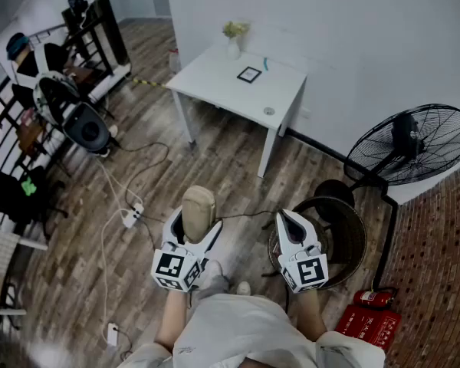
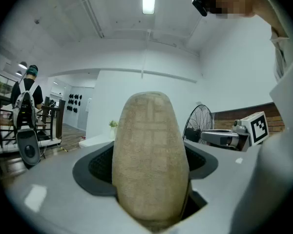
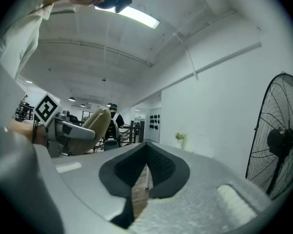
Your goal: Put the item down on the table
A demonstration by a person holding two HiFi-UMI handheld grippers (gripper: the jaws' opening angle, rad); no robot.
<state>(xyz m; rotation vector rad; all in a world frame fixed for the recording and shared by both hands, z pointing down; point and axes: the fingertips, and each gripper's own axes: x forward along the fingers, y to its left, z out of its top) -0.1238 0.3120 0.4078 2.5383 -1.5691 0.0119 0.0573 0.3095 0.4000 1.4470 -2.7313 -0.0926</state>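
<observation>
A beige, oblong, rough-textured item [image 1: 198,205] stands upright between the jaws of my left gripper [image 1: 195,222], which is shut on it at wide spread. It fills the centre of the left gripper view [image 2: 150,160]. The white table [image 1: 222,87] is some way ahead across the wooden floor, far from both grippers. My right gripper [image 1: 285,219] is held beside the left one, shut with nothing in it; its jaws meet at the tips [image 3: 146,152]. From the right gripper view the item [image 3: 96,126] shows to the left in the other gripper.
The table carries a small plant vase [image 1: 234,41], a black-framed square [image 1: 249,74] and a small round object [image 1: 269,111]. A standing fan [image 1: 410,144] and a round wicker stool [image 1: 337,236] are at the right. Cables and a power strip [image 1: 130,218] lie on the floor at the left.
</observation>
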